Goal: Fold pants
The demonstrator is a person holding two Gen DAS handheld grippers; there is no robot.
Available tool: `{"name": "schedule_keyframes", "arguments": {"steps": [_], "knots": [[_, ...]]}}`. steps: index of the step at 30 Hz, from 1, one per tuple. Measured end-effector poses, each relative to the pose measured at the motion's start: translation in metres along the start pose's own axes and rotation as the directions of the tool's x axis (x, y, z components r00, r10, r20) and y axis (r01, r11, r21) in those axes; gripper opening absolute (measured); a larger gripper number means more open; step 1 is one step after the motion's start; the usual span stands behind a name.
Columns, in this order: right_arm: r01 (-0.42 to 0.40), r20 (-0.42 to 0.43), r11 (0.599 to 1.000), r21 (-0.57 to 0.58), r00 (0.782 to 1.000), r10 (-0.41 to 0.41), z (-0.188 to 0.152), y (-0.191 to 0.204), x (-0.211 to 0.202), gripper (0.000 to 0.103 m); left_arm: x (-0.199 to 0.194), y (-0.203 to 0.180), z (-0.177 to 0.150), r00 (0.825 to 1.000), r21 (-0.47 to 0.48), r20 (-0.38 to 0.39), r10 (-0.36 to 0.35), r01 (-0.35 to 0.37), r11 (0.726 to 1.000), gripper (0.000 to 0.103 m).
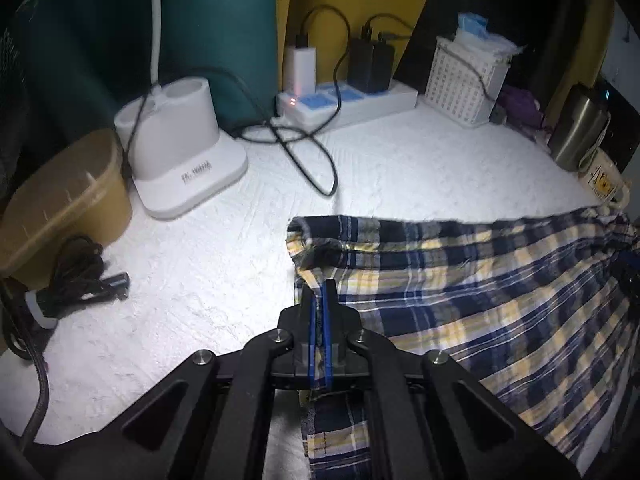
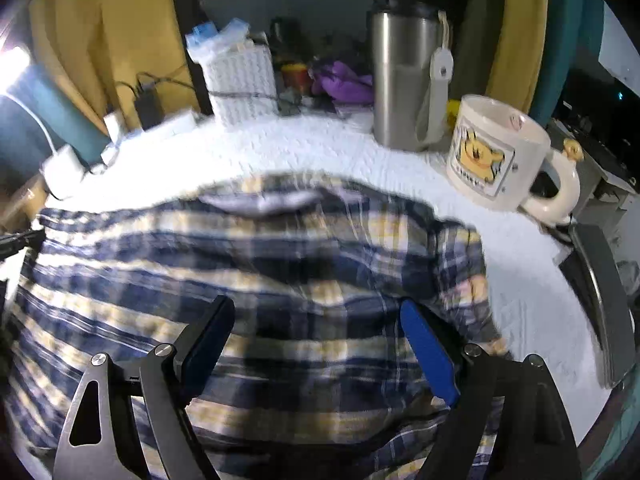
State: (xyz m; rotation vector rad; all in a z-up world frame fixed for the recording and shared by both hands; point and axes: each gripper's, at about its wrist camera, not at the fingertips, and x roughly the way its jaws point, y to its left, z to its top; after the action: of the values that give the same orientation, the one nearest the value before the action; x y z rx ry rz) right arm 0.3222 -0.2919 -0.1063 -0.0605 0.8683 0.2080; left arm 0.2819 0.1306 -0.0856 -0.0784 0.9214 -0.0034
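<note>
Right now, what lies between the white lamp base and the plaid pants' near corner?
Only bare white textured cloth between white lamp base and blue-and-yellow plaid pants, as the left wrist view shows; a black cable's loop lies just behind.

Home bedrm: white bedspread [image 1: 400,168], power strip [image 1: 348,100] w/ chargers, mug [image 2: 496,152], tumbler [image 2: 400,76].

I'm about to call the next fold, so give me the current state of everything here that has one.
Left gripper: shut, pinching the cloth's edge.
Right gripper: open above the cloth, gripping nothing.
Blue, yellow and white plaid pants: spread on the white textured table cover, one edge lifted.
White power strip: red light on, chargers plugged in.
Steel tumbler: upright, lid on.
Cream cartoon mug: upright.
</note>
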Motion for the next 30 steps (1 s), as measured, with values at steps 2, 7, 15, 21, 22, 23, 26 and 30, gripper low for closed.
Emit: {"name": "schedule_keyframes", "arguments": {"steps": [2,7,15,21,22,23,26,30], "knots": [[-0.019,0.022,1.000,-0.015,1.000,0.020,0.008,0.004,-0.007,0.086,-0.006,-0.003,0.004,1.000,0.010,0.021,-0.010,0.010,1.000,0.002],[-0.034,0.028,0.999,-0.029,0.999,0.035,0.030,0.008,0.004,0.086,0.006,-0.008,0.010,1.000,0.045,-0.004,0.010,-0.009,0.999,0.002],[-0.056,-0.094,0.992,0.110,0.993,0.067,0.044,-0.019,0.059,0.086,0.027,0.003,0.003,0.999,0.036,-0.035,0.024,-0.022,0.999,0.009],[0.020,-0.101,0.999,0.037,0.995,-0.016,0.042,-0.004,0.061,0.086,0.020,0.013,0.002,0.997,0.006,-0.032,0.064,-0.064,0.998,0.025],[0.029,-0.097,0.999,0.036,0.995,-0.025,0.042,-0.004,0.058,0.086,0.017,0.016,0.001,0.997,-0.002,-0.028,0.071,-0.071,0.997,0.028],[0.044,-0.087,0.999,0.032,0.995,-0.041,0.042,-0.003,0.053,0.086,0.011,0.020,-0.001,0.997,-0.011,-0.019,0.080,-0.081,0.997,0.035],[0.070,-0.048,0.997,0.013,0.996,-0.069,0.036,0.006,0.033,0.086,-0.006,0.028,-0.006,0.996,-0.035,0.004,0.089,-0.089,0.995,0.040],[0.064,-0.028,0.998,-0.026,0.998,-0.064,0.026,0.022,0.016,0.086,-0.027,0.027,-0.017,0.996,-0.060,0.039,0.077,-0.074,0.995,0.047]]}}
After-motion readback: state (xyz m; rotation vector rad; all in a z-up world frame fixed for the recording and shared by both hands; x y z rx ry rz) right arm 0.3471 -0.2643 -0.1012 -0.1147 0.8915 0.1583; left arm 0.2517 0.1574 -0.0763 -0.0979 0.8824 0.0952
